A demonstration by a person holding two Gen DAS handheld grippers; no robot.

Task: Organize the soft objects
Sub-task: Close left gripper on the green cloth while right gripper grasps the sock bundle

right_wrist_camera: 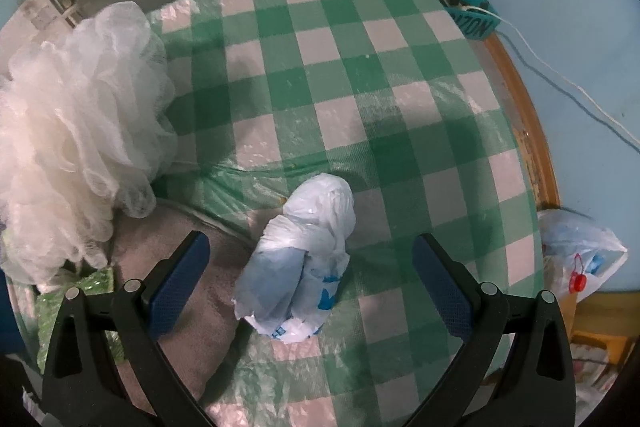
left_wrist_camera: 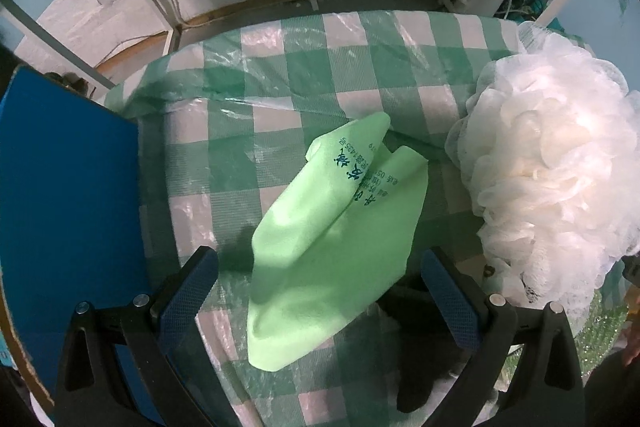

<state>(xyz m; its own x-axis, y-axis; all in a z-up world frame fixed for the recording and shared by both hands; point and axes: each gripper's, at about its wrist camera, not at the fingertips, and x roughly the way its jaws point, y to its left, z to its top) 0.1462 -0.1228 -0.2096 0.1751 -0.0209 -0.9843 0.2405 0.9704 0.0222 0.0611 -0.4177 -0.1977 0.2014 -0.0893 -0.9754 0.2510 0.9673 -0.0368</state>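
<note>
1. The green cloth (left_wrist_camera: 320, 239) lies crumpled on the checked table (left_wrist_camera: 280, 75), right between the spread fingers of the left gripper (left_wrist_camera: 320, 291). Neither pad touches it. I judge the gripper is lined up to pinch it.
2. The cloth is thin and matt, folded into a loose wedge with dark printed lettering along one crease. It should give way easily under a pinch.
3. The knotted bag (right_wrist_camera: 308, 267) sits on the table between the wide-open fingers of the right gripper (right_wrist_camera: 308, 287), untouched. It is crinkly, pale blue-white film, bunched into an upright lump.
4. The loofah (left_wrist_camera: 552, 163) rests beside the cloth, to its right. It is a big ball of ruffled white netting, light and springy.
5. The table wears a green-and-white check under clear, wrinkled plastic, so soft things may slide on it.
6. A blue board (left_wrist_camera: 64, 187) stands at the table's left edge; another bag (right_wrist_camera: 580, 255) hangs off the right.
</note>
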